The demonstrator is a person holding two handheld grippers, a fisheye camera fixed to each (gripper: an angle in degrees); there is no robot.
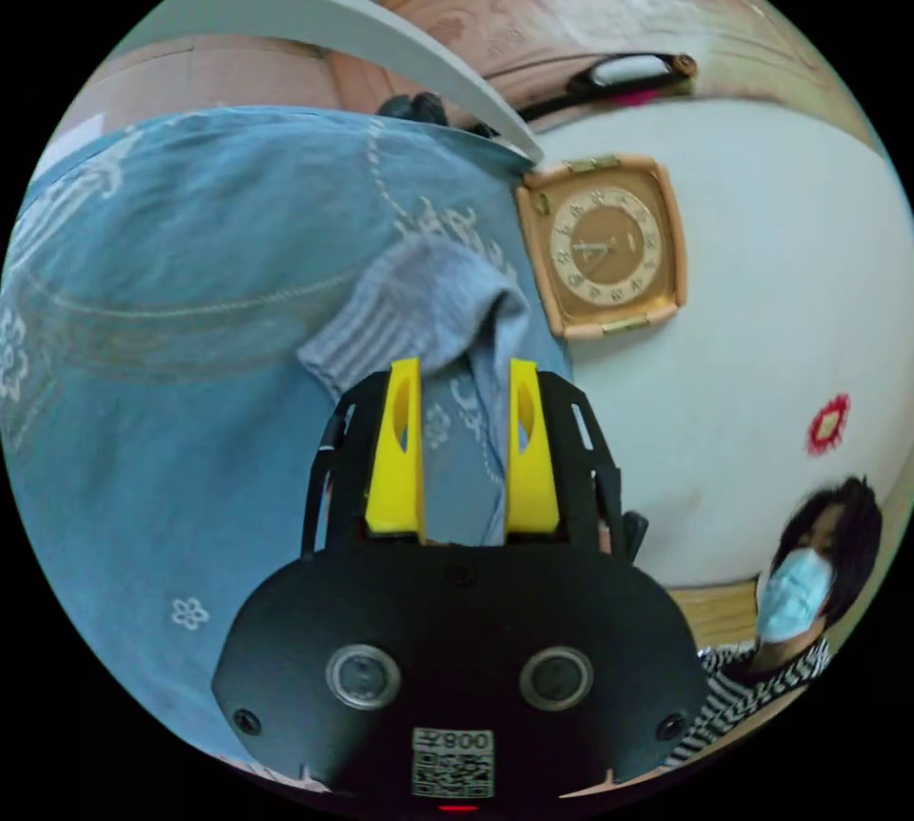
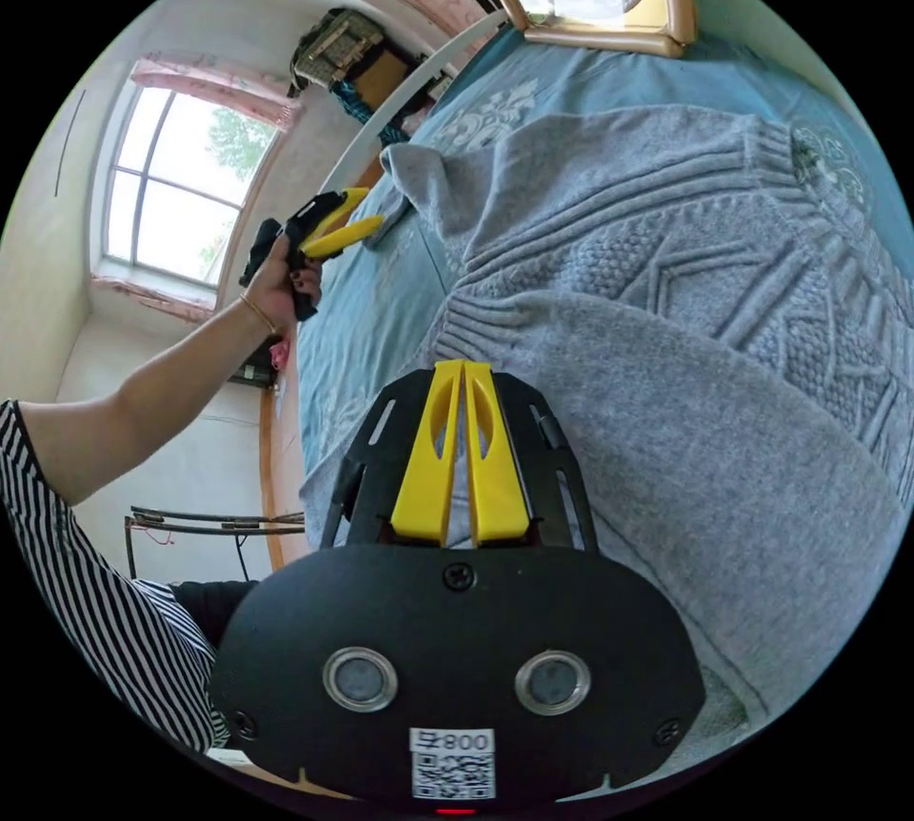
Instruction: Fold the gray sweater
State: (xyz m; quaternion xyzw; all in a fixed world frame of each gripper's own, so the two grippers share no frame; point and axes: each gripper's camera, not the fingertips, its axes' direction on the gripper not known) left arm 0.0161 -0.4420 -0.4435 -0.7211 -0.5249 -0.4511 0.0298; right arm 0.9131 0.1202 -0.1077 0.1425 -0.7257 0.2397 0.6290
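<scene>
Knitwear like this gray sweater [image 2: 666,288], spread on the blue bedspread [image 1: 143,383], looks soft, limp and fairly heavy, best gripped at ribbed edges: the left gripper [image 1: 464,440] stands parted around a cuff [image 1: 400,316], the right gripper [image 2: 462,450] nearly closed, pinching a fold.

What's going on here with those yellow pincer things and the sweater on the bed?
A person is folding a gray sweater spread on a blue bedspread, with a handheld gripper in each hand. The right gripper, its yellow fingers together, sits at a fold of the sweater's body. The left gripper, fingers apart, is at a sleeve cuff; the right gripper view shows a hand holding it out over the bed.
</scene>
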